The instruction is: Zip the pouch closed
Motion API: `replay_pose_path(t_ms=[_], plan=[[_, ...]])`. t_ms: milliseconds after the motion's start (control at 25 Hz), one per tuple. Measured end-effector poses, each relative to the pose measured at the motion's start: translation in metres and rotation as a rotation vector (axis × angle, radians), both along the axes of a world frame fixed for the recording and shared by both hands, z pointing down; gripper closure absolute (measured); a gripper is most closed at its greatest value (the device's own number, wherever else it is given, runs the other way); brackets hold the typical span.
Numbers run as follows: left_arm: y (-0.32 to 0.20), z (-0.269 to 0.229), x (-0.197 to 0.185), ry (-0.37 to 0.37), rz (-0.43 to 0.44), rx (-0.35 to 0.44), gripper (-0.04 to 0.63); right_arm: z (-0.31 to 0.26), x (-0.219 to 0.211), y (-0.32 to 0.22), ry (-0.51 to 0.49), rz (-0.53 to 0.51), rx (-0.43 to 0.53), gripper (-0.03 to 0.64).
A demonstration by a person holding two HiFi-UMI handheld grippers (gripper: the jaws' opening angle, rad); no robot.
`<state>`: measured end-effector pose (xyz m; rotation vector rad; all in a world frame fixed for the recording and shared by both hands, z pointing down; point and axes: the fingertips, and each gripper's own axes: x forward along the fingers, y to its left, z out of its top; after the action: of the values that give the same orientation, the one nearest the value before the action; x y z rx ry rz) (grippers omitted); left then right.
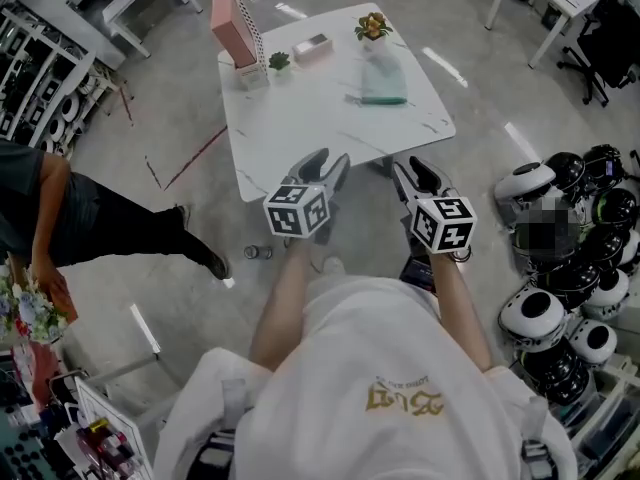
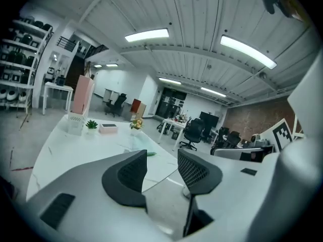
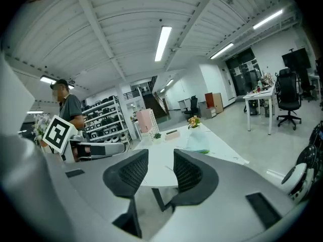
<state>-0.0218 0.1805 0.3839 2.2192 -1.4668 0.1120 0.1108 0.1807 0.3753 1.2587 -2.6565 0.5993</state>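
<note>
- Left gripper and right gripper are hovering released and empty, short of the table.
- Pouch, probably the teal thing, is lying at 1 o'clock, out of reach.

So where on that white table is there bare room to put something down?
The near half of the white marble-look table is bare, from the mint-green pouch to its near edge. The far edge is crowded: a tall pink box, a small green plant, a flat pink case and yellow flowers.
</note>
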Motion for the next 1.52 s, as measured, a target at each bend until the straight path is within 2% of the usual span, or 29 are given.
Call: replay_pose_path(t_ms=[400,560,720,1120,1520], plan=[[0.01,0.027,-0.007,-0.023,-0.065,-0.046,0.403,0.032,0.012,-0.002,-0.005,-0.003,-0.053,0.473],[-0.006,0.034,-0.02,-0.043,-0.07,-0.061,0.403,0.042,0.0,-0.02,-0.01,-0.003,-0.076,0.476],[-0.041,0.052,-0.033,-0.061,-0.055,-0.09,0.407,0.056,-0.016,-0.054,0.027,-0.005,-0.1,0.477],[-0.185,0.099,-0.061,-0.083,0.062,-0.172,0.413,0.103,-0.051,-0.176,0.134,0.043,-0.203,0.477],[-0.249,0.139,-0.066,-0.133,0.234,-0.225,0.423,0.136,-0.082,-0.222,0.198,0.064,-0.286,0.472]])
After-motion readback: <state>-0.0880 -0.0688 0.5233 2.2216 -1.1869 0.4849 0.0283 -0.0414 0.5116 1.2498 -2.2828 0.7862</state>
